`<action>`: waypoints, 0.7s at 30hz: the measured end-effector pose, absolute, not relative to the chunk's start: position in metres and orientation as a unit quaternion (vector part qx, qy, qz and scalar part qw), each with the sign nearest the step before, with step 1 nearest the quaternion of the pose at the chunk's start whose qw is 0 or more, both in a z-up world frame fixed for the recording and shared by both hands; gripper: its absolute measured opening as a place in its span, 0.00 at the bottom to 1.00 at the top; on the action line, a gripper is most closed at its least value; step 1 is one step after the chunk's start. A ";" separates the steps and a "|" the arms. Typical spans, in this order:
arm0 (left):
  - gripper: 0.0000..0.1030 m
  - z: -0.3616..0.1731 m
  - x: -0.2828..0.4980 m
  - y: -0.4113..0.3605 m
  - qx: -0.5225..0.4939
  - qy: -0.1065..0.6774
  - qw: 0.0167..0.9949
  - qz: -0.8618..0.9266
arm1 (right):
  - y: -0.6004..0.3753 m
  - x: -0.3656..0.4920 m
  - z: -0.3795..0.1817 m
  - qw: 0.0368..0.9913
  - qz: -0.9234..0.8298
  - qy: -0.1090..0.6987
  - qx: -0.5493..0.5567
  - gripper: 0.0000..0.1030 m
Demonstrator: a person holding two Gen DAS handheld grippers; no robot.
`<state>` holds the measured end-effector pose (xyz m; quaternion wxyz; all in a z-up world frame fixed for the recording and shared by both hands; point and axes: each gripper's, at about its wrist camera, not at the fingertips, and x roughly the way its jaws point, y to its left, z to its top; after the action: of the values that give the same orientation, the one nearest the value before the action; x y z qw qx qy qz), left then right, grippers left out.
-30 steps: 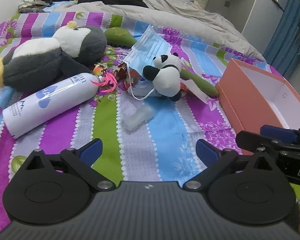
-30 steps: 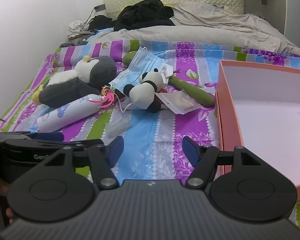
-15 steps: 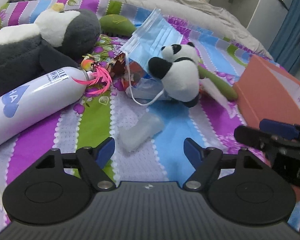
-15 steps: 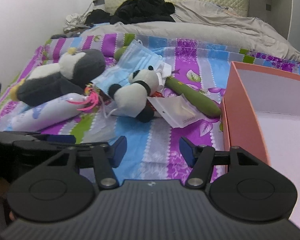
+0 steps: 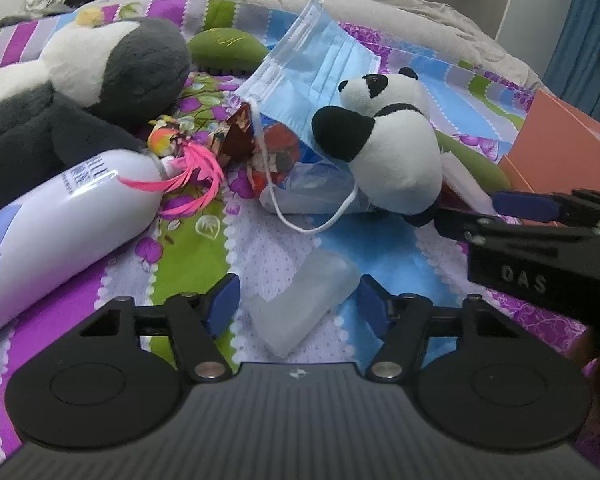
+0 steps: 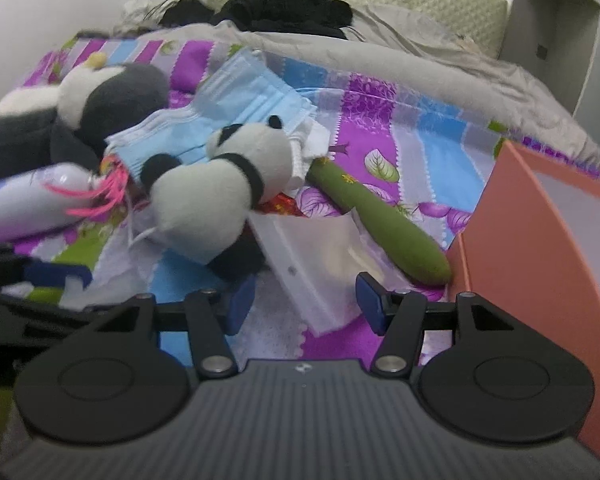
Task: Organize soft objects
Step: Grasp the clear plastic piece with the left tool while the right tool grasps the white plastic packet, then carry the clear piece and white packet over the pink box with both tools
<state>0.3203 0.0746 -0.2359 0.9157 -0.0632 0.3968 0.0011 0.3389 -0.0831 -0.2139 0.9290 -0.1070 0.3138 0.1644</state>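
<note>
translucent soft pouch [image 5: 306, 300] is sitting between the closing, still ungripped left gripper [image 5: 298, 306] while the right gripper [image 6: 302, 300], unclenched, is nearing the clear packet [image 6: 312, 264].

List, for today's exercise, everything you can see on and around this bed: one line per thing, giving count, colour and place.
penguin plush: 1, grey and white, far left
small panda plush: 1, black and white, centre, on the mask
face mask: 1, blue, under the panda
spray bottle: 1, white, lying at left
feather toy: 1, pink, by the bottle's top
clear soft block: 1, translucent, between the left gripper's fingers
green stick: 1, right of the panda
clear bag: 1, before the right gripper
box: 1, orange, open, right
bedsheet: 1, striped
left gripper: 1, black and blue, jaws just closing, not pressing
right gripper: 1, jaws open
</note>
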 end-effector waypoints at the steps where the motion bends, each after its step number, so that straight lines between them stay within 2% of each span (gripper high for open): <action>1: 0.61 -0.236 0.322 0.074 -0.062 0.396 0.916 -0.001 | -0.084 0.342 -0.216 0.930 0.163 0.315 -0.096 0.57; 5: 0.41 -0.235 0.324 0.071 -0.067 0.394 0.917 -0.006 | -0.088 0.350 -0.223 0.934 0.152 0.313 -0.079 0.55; 8: 0.34 -0.234 0.325 0.068 -0.074 0.394 0.916 -0.006 | -0.088 0.352 -0.224 0.934 0.153 0.315 -0.075 0.33; 11: 0.30 -0.231 0.323 0.068 -0.084 0.396 0.915 -0.001 | -0.088 0.351 -0.224 0.933 0.150 0.317 -0.078 0.19; 14: 0.29 -0.228 0.316 0.071 -0.100 0.396 0.913 0.004 | -0.089 0.346 -0.220 0.935 0.143 0.315 -0.078 0.13; 21: 0.28 -0.217 0.291 0.074 -0.134 0.400 0.906 0.008 | -0.090 0.324 -0.202 0.936 0.152 0.310 -0.065 0.10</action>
<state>0.2905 0.0743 -0.2174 0.9064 -0.1344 0.4005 0.0080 0.3242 -0.0897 -0.2019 0.9362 -0.0653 0.3100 0.1522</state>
